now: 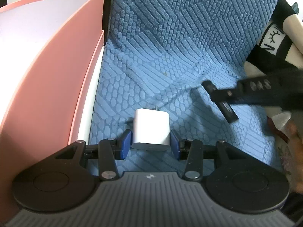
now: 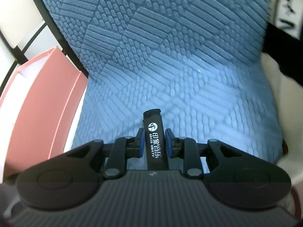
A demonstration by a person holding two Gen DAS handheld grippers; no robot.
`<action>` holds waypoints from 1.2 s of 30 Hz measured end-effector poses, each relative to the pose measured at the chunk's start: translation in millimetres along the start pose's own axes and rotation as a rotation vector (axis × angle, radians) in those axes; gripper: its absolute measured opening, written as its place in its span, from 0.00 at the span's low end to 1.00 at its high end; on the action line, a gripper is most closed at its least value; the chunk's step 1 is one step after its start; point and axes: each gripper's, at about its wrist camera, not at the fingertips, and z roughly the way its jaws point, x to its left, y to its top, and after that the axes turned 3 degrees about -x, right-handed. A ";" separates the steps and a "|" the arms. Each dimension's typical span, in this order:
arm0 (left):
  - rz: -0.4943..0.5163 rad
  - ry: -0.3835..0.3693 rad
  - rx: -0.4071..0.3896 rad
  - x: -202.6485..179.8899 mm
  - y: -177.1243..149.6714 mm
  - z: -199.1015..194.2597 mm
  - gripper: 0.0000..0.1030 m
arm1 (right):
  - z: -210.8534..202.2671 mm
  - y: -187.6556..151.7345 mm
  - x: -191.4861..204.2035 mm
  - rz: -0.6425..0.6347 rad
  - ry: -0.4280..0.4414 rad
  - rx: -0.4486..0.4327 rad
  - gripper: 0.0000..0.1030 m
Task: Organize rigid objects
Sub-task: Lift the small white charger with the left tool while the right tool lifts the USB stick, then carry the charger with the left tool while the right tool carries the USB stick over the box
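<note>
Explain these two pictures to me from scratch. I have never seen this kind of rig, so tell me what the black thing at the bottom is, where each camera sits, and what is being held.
No robot here: a person carries one hand-held gripper in each hand, and a wide-angle camera on each looks forward along its two blue-padded fingers. The black shape at the bottom is that tool's own body.

Left-hand camera: the left hand-held gripper is shut on a white charger plug. The right tool reaches in from the right side.

Right-hand camera: the right hand-held gripper is shut on a black lighter with white print.

Below both lies a blue textured cover, seemingly on a seat. A pink box stands open on the left. At the right edge is a black and cream item, too blurred to name.
</note>
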 end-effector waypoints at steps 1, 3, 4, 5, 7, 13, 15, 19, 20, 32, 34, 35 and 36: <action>0.003 -0.001 0.001 0.2 0.8 0.6 0.48 | -1.7 -3.1 1.0 0.006 -0.008 -0.005 0.26; 0.008 -0.002 0.002 0.0 1.2 0.4 0.48 | -8.6 -11.8 2.1 0.037 -0.012 -0.003 0.26; 0.010 -0.003 0.002 -0.1 1.2 0.3 0.48 | -9.4 -16.4 2.9 0.052 -0.013 -0.002 0.26; 0.013 -0.004 0.001 -0.2 1.2 0.0 0.48 | -13.3 -22.7 3.4 0.064 -0.021 -0.001 0.26; 0.017 -0.004 0.001 -0.4 1.4 -0.4 0.48 | -15.7 -32.9 5.0 0.074 -0.041 -0.003 0.26; 0.038 0.004 -0.004 -2.9 0.6 -1.5 0.48 | -29.4 -60.0 11.6 0.105 -0.071 -0.008 0.26; 0.037 0.006 0.002 -3.5 0.3 -2.8 0.48 | -32.4 -68.6 14.0 0.116 -0.080 -0.006 0.26; 0.029 -0.003 0.013 -2.2 -0.3 -10.1 0.48 | -36.2 -88.6 21.1 0.105 -0.094 -0.014 0.26; 0.024 -0.009 0.015 -1.1 0.0 -12.9 0.48 | -36.3 -93.1 22.0 0.105 -0.092 -0.013 0.26; 0.009 -0.060 -0.017 -2.6 -0.2 -51.4 0.47 | -51.0 -93.8 22.4 0.117 -0.084 -0.047 0.26; 0.009 -0.064 -0.022 -2.4 0.1 -55.8 0.46 | -55.5 -92.1 25.5 0.110 -0.080 -0.055 0.26; 0.008 -0.066 -0.022 -2.0 0.3 -57.3 0.46 | -58.1 -91.2 26.0 0.113 -0.077 -0.059 0.26; 0.010 -0.067 -0.021 -2.3 0.4 -59.0 0.46 | -60.5 -90.3 26.2 0.116 -0.075 -0.062 0.26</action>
